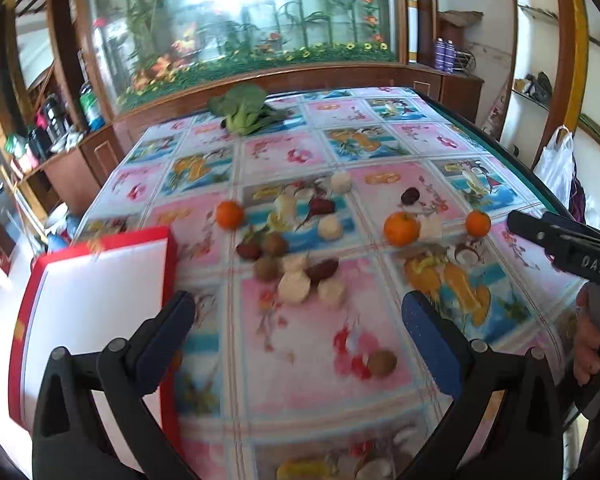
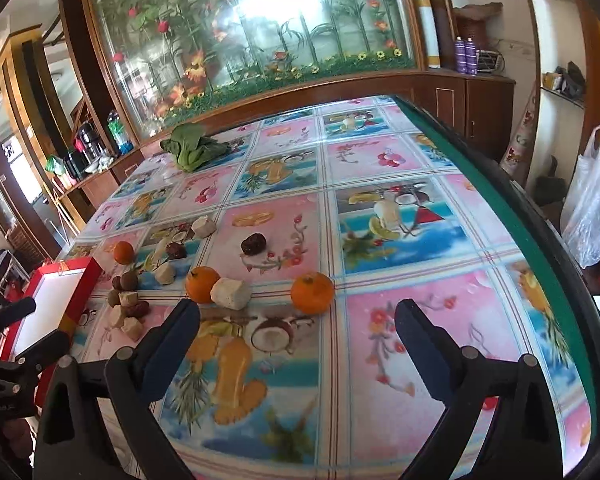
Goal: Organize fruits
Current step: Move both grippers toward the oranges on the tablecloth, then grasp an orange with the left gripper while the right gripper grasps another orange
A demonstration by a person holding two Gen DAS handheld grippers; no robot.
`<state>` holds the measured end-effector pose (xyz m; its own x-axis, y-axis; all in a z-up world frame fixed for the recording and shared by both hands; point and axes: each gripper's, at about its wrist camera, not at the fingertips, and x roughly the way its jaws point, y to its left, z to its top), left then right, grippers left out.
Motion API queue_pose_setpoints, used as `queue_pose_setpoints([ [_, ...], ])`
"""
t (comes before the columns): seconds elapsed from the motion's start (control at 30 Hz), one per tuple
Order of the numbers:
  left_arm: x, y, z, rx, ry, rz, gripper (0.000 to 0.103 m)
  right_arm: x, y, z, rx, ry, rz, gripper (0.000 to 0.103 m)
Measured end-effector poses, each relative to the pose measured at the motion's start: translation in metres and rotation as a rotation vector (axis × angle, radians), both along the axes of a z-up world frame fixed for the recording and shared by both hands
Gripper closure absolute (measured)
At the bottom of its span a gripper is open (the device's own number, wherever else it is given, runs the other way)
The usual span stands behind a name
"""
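Three oranges lie on the patterned tablecloth: one at the left, one in the middle and one at the right. Pale chunks, dark red fruits and small brown round fruits are scattered between them. A lone brown fruit lies nearer. My left gripper is open just short of the pale chunks, holding nothing. My right gripper is open, with the right-hand orange just beyond its fingertips. A red box with a white inside stands at the left.
A leafy green vegetable lies at the table's far side. The table's dark green edge runs along the right, with a white plastic bag hanging beyond it. A glass cabinet with flowers stands behind the table.
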<state>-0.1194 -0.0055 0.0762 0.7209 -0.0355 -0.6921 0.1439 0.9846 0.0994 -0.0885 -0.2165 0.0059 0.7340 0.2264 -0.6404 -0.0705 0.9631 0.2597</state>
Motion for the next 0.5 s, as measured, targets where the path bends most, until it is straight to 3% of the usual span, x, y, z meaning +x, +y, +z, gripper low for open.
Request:
queue_pose_setpoints([
  [0.1, 0.021, -0.013, -0.007, 0.039, 0.017, -0.044, 0.000, 0.015, 0.003, -0.008, 0.012, 0.049, 0.014, 0.014],
  [0.27, 0.055, -0.028, -0.022, 0.022, 0.076, -0.089, 0.000, 0.027, 0.003, -0.017, -0.004, 0.083, 0.005, 0.018],
  [0.37, 0.073, -0.039, -0.031, 0.026, 0.113, -0.136, 0.000, 0.032, 0.002, -0.021, -0.007, 0.101, 0.005, 0.030],
  [0.5, 0.092, -0.056, -0.044, 0.090, 0.150, -0.204, 0.001, 0.038, 0.001, -0.027, 0.009, 0.140, 0.017, 0.042],
])
